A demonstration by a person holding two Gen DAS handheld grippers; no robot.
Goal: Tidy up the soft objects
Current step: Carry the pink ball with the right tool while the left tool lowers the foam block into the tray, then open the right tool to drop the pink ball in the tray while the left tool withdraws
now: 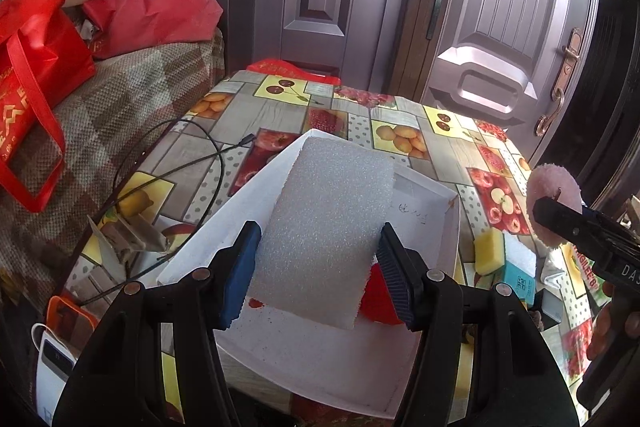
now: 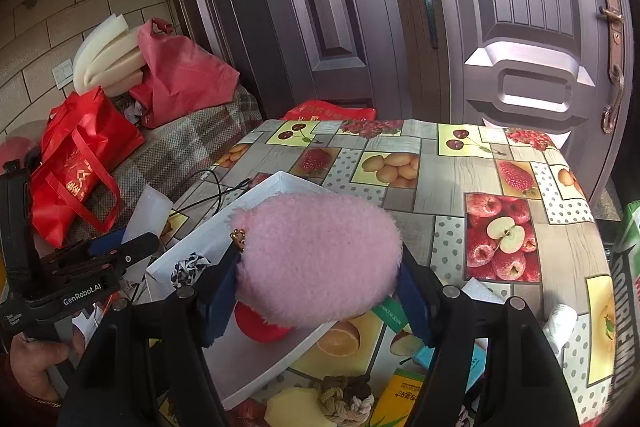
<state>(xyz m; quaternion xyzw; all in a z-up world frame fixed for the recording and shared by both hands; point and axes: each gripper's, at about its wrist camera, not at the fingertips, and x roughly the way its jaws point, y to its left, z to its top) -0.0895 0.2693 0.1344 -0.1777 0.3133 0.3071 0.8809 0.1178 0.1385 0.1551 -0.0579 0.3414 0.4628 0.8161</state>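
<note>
1. Nearest the left wrist camera, the left gripper [image 1: 318, 267] is clenched on a grey foam sheet [image 1: 328, 227], its blue pads pressed against the sheet's two long edges. The sheet is held tilted above the white box [image 1: 424, 187], not yet lying in it.

2. Nearest the right wrist camera, the right gripper [image 2: 320, 291] has a fluffy pink pouch [image 2: 320, 259] between its fingers, the fur bulging against both pads (a small gold clasp shows at its left end). The pouch hangs over the near corner of the white box [image 2: 256, 195].

3. Inside the box already: a red soft piece [image 1: 380, 299] under the foam sheet and a black-and-white patterned scrap [image 2: 190, 267] by the left wall. So the sorting looks partly done.

4. Just outside the box, on the fruit-print tablecloth [image 2: 440, 211], things remain: a yellow sponge [image 1: 489, 251], a knotted rope piece [image 2: 340, 403], a pale yellow foam slab [image 2: 292, 407], and some small cartons [image 2: 404, 395] that may not count as soft.

5. My judgement: both held items go into the box next, then the sponge, rope and slab are left to fetch.

6. Farther off, a black cable [image 1: 192, 163] trails across the cloth, red bags [image 1: 36, 91] sit on a checked seat, and a dark panelled door [image 1: 500, 27] stands behind.
</note>
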